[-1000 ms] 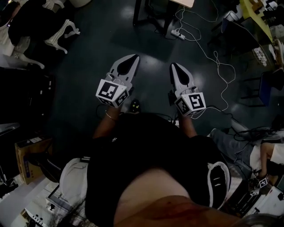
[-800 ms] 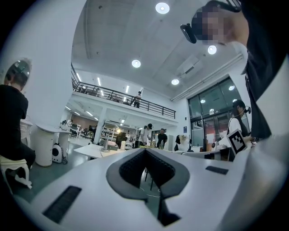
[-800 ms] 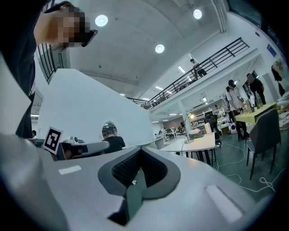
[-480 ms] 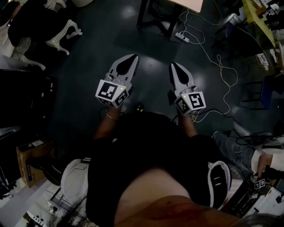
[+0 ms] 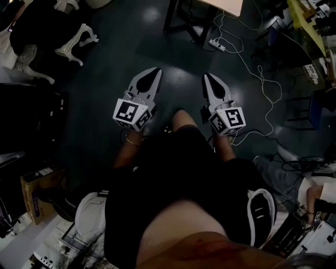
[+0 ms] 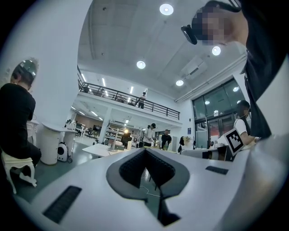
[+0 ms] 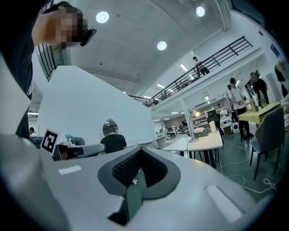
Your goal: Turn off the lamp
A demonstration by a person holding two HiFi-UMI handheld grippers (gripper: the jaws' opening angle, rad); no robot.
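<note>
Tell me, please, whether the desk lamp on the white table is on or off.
On: the lamp shows a bright glow at its head, above the white table, in the right gripper view.

I read 2 grippers: left gripper (image 5: 151, 71) and right gripper (image 5: 207, 78), both pale grey with black pads, each cube patterned in black-and-white squares. Right of the right gripper, a white cable (image 5: 239, 50) crosses the dark teal floor (image 5: 113, 50).

A dark floor (image 5: 105, 52), white tables (image 7: 198, 143), a railed balcony (image 6: 126, 97) and round ceiling lights (image 6: 166, 9).
</note>
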